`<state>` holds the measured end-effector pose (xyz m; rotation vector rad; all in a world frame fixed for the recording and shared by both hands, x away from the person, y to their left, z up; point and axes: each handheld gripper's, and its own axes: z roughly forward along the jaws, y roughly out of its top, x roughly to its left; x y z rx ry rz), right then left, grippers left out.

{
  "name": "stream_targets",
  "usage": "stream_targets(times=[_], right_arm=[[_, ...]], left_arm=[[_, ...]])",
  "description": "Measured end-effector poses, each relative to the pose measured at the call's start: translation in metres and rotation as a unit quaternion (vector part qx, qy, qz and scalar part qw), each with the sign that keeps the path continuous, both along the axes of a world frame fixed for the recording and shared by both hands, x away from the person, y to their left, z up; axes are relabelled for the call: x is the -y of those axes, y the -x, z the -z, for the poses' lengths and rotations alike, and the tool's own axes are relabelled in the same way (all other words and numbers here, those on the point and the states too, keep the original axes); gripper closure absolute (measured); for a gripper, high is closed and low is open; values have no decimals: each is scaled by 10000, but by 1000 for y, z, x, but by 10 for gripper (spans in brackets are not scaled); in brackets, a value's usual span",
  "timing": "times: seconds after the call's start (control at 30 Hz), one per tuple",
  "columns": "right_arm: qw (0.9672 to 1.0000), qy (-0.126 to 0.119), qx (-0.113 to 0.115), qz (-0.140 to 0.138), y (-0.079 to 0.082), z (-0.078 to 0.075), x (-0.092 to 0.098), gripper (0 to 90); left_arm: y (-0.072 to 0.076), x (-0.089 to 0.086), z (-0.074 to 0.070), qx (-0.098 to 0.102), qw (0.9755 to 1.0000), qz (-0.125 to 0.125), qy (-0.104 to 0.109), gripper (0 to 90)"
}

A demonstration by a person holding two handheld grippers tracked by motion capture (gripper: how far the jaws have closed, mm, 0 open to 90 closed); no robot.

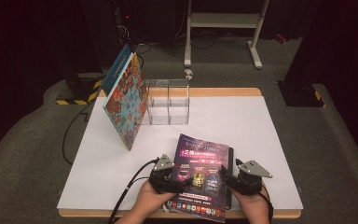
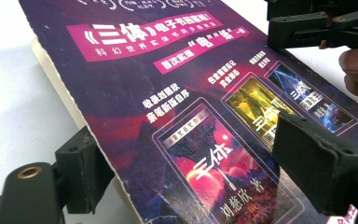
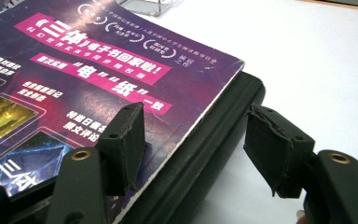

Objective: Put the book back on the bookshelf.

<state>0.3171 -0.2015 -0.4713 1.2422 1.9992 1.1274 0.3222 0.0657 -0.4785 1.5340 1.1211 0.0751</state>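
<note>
A purple magazine (image 1: 200, 175) with pink banners lies at the near middle of the white tabletop (image 1: 247, 126), on top of a black flat case (image 1: 230, 161). My left gripper (image 1: 179, 181) is at the magazine's left edge. In the left gripper view its jaws stand wide open (image 2: 191, 140), one beside the edge and one over the cover (image 2: 177, 93). My right gripper (image 1: 226, 181) is open at the right edge. There (image 3: 196, 114) one jaw rests over the magazine (image 3: 98, 70), the other stands off the case's (image 3: 214, 140) rounded side, with table between.
A colourful book (image 1: 127, 100) leans tilted against a clear two-cell box (image 1: 168, 100) at the back left of the table. A white metal frame (image 1: 223, 21) stands on the floor behind. Cables (image 1: 74, 135) run down the left side.
</note>
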Motion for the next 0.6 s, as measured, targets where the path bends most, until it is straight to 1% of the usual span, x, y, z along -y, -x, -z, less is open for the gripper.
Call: stream_targets(times=[0.03,0.1,0.17,0.33,0.4,0.47,0.5,0.53,0.6], right_arm=[[10000,-6,12,8,0,0,1,373],[10000,-29,40,16,1,-2,1,369],[10000,-48,79,-1,2,-3,1,366],[9998,-107,139,-92,4,-6,-2,356],[9998,-120,133,-126,4,-6,-4,352],[9998,-129,101,-137,3,-4,-5,344],[9998,-142,76,-142,3,-3,-5,338],[9997,-167,50,-156,3,-3,-5,326],[9996,-235,6,-173,2,-1,-5,307]], left_arm=[[0,1,-1,-3,10000,-18,42,165],[0,1,-1,21,10000,8,22,165],[0,2,-2,26,10000,-22,84,165],[3,3,-4,131,9999,41,52,163],[4,4,-5,158,9998,37,67,163],[4,3,-7,184,9997,-3,156,165],[3,1,-7,188,9997,-5,166,168],[3,0,-7,220,9996,-39,167,170],[1,-4,-6,288,9995,-131,85,163]])
